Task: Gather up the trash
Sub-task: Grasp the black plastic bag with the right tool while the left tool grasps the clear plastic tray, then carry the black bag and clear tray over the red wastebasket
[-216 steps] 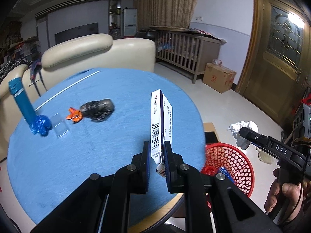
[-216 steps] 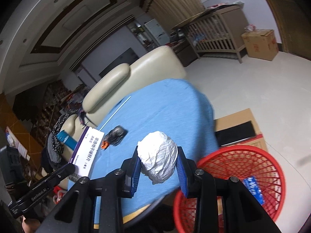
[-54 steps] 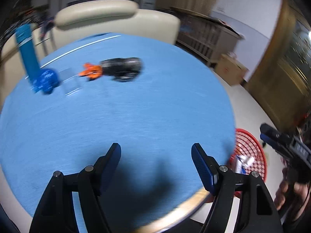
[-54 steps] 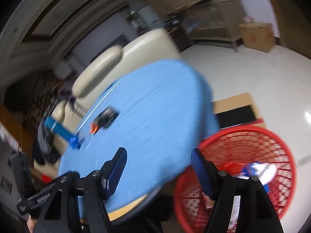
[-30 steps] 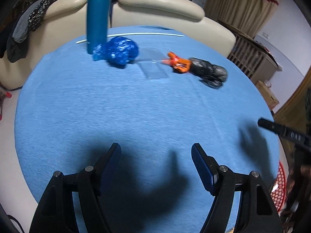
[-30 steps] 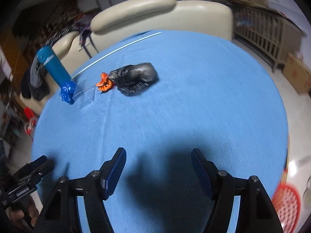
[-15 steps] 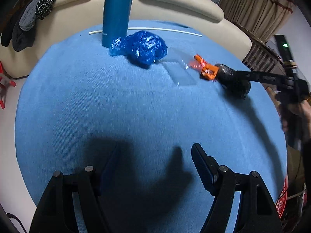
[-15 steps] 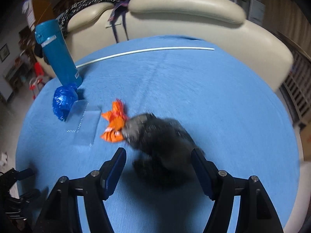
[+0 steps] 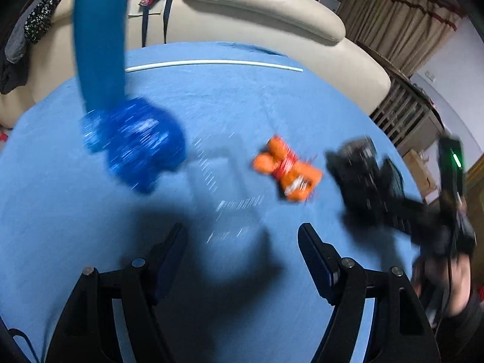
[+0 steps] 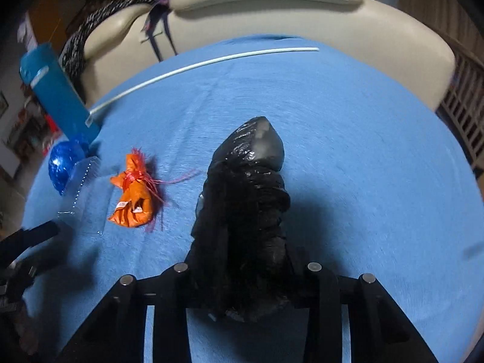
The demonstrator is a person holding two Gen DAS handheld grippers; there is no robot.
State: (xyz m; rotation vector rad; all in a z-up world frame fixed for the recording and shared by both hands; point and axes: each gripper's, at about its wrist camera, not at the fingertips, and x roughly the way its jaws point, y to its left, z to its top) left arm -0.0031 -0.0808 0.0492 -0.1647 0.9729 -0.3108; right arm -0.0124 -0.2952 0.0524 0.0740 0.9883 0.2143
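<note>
Right tool [image 10: 242, 272] has just closed, pinching black bag [image 10: 248, 199]. Left tool [image 9: 242, 257] spread, empty. Still on worktop [image 9: 227, 96]: orange wrapper [image 9: 287, 171], blue bag [image 9: 136, 145], clear plastic.

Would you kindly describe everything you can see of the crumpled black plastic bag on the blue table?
The crumpled black plastic bag is a glossy, wrinkled film bundle, elongated, with a rounded greyish tip pointing away from the camera. It lies on the blue tablecloth, its near end between the fingers of the right claw, whose jaws have just been closing and now pinch it. The small orange tied bag lies beside it on the left, apart. In the left wrist view it is blurred.
</note>
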